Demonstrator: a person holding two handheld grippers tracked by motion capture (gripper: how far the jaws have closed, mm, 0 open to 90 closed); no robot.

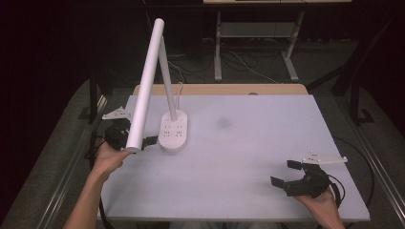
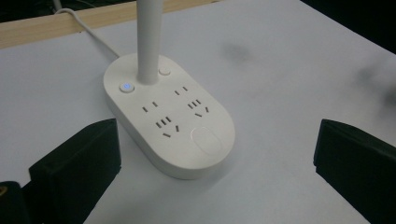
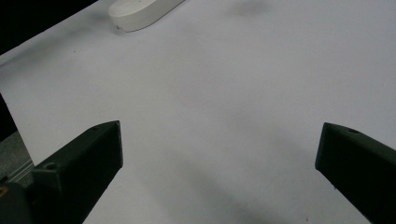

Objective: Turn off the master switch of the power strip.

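The left gripper [image 1: 135,138] is spread wide just left of the lamp base [image 1: 173,132], holding nothing and touching nothing; its jaws flank the near end of that base in the left gripper view. The left forearm reaches in from the near-left table [image 1: 248,124] edge. The right gripper [image 1: 292,175], also wide open and empty, sits well right of the base, near the front corner.

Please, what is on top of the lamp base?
On the lamp base I see the white stem, a lit round button, a second button, socket slots and an oval pad. The stem hides the spot behind it.
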